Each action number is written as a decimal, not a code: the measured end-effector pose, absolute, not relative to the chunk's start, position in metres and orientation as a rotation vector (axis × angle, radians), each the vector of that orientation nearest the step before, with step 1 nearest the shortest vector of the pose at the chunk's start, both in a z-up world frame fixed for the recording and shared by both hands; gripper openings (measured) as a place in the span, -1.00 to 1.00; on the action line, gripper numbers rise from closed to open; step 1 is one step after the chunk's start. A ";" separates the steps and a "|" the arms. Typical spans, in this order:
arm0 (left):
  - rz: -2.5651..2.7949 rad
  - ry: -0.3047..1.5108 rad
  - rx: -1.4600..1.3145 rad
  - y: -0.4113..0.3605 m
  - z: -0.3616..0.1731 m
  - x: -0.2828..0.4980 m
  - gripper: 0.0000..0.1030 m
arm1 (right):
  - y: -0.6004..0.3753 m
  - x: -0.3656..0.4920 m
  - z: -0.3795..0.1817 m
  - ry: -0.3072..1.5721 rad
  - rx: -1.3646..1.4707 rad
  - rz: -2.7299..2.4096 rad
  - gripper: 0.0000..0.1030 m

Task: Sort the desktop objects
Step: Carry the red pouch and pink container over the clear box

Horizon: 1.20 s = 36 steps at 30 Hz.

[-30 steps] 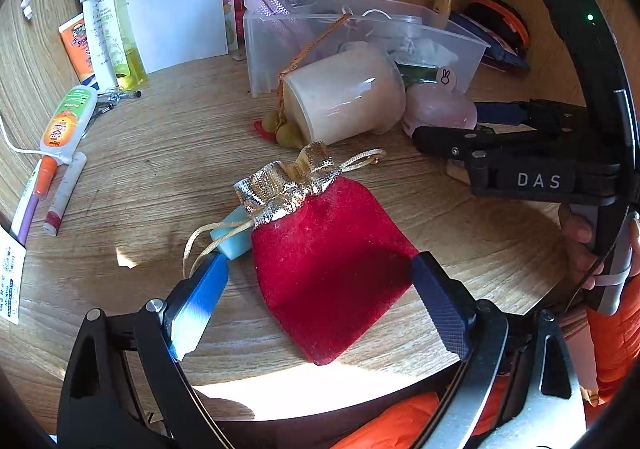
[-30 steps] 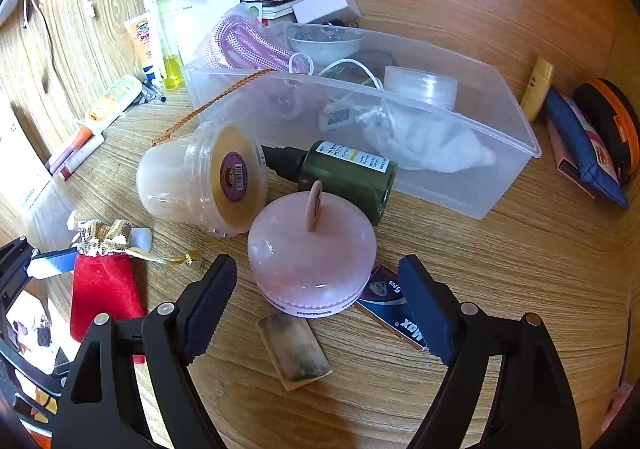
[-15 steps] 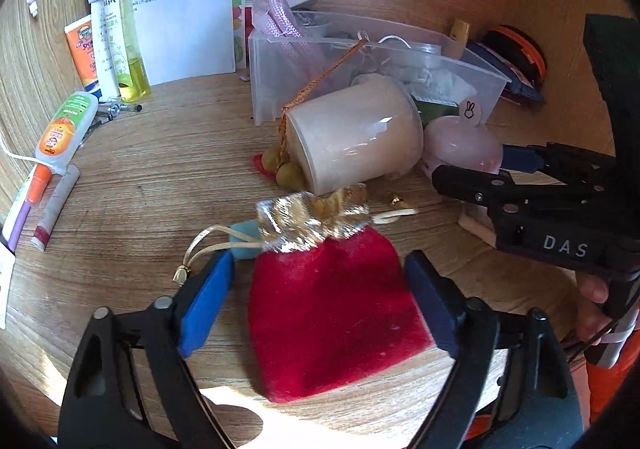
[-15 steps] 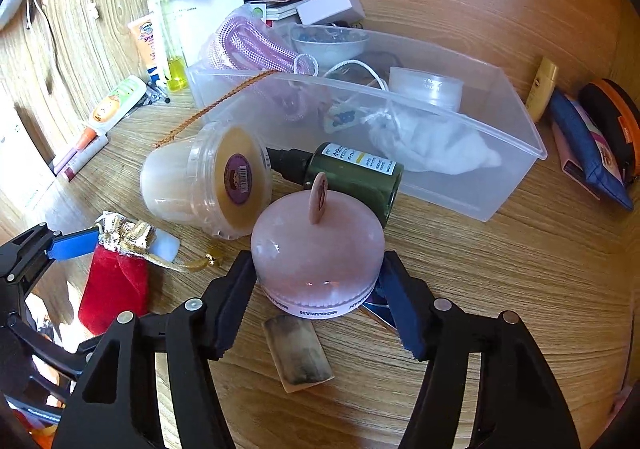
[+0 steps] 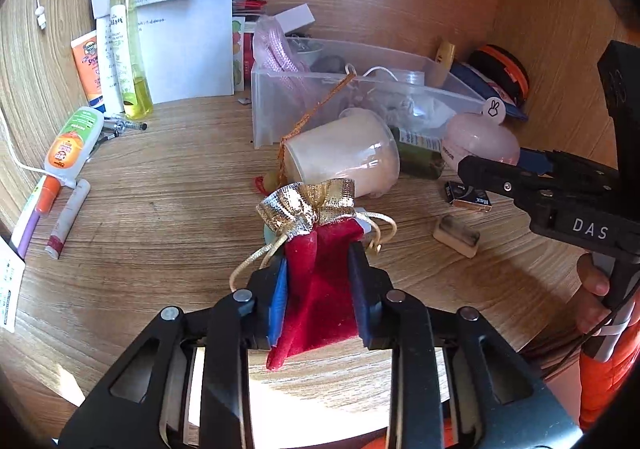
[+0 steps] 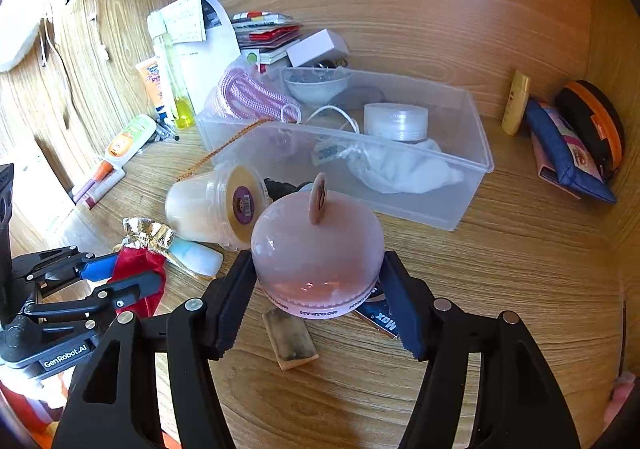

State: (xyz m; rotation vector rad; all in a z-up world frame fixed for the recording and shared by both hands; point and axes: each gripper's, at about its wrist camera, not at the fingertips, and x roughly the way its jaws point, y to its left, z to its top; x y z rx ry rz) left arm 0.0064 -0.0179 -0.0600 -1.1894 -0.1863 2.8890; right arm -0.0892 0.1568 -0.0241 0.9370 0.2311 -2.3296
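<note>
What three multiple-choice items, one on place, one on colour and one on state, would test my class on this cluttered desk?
1. Where is the roll of clear tape?
A. inside the clear plastic box
B. under the papers
C. beside the markers

2. What colour is the pouch between the left hand-held gripper's fingers?
A. green
B. red
C. white

3. How does the cream tub lie?
A. upright
B. on its side
C. inside the box

Answers: 1 A, it shows within the box's walls. 2 B, red velvet with a gold top, bunched as the jaws are closing. 3 B, its labelled lid faces sideways toward the right camera.
</note>
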 end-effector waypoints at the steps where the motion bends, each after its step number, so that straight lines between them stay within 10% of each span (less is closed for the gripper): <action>1: 2.893 -0.191 -1.174 -0.018 -0.056 0.008 -0.49 | 0.158 -0.088 -0.021 0.225 0.929 -2.332 0.16; 36: 2.896 -0.255 -0.898 -0.039 0.032 -0.111 -0.50 | 0.188 -0.176 0.024 0.100 0.882 -2.460 0.16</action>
